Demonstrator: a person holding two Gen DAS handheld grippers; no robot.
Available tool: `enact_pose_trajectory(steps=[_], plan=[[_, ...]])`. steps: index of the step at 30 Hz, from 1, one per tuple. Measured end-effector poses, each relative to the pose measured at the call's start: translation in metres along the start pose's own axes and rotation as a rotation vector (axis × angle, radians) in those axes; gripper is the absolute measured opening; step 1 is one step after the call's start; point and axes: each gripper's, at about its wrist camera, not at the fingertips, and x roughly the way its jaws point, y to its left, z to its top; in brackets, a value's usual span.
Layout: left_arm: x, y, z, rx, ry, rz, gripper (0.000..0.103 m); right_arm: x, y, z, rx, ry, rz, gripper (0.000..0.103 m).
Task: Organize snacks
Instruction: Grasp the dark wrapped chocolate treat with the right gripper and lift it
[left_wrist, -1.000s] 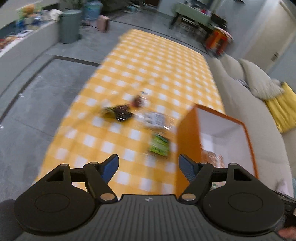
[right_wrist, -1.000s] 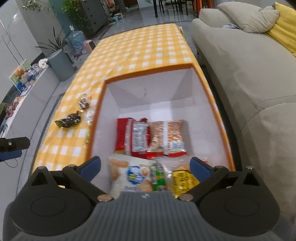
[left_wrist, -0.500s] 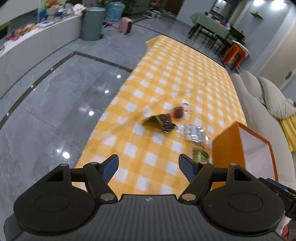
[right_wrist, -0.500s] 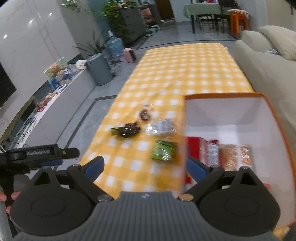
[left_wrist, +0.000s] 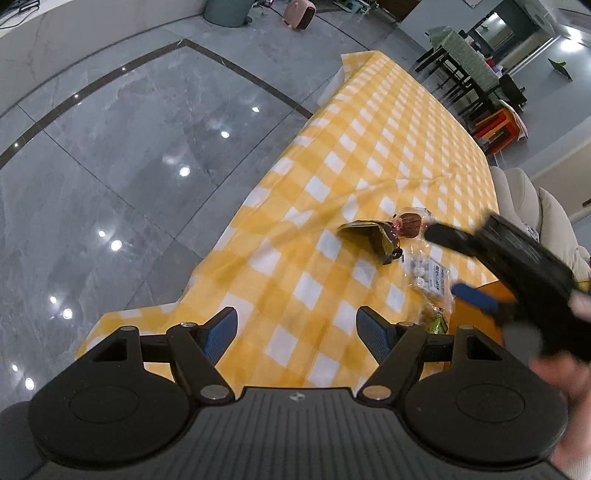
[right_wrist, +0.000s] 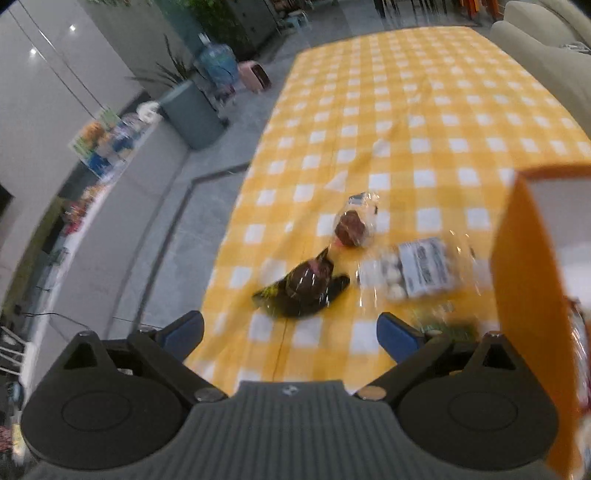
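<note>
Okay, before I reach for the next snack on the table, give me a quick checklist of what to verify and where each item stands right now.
1. Right tool open and empty: ok, the jaws stand wide with nothing between them.
2. Left tool open and empty: ok.
3. Target in view: ok, the dark wrapper lies on the checked cloth just ahead of the right tool.
4. Target free of neighbours: cannot tell; the clear bag of white candies lies close beside it, and the picture is blurred.
5. Path clear: ok, only bare cloth lies between the right tool and the wrapper.
6. Orange box within reach: ok, it stands to the right.
</note>
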Motion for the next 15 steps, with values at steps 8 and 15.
enact_pose_trajectory(steps=[8,15], plan=[[0.004,0.017,0.006,-0.038,0.018,0.014,0.086,0.064,0.048,0.013,-0.492,0.101,0.045,0.100],[0.005,0.023,0.009,-0.048,0.022,0.015,0.086,0.097,0.034,0.017,-0.631,0.164,-0.081,0.100]])
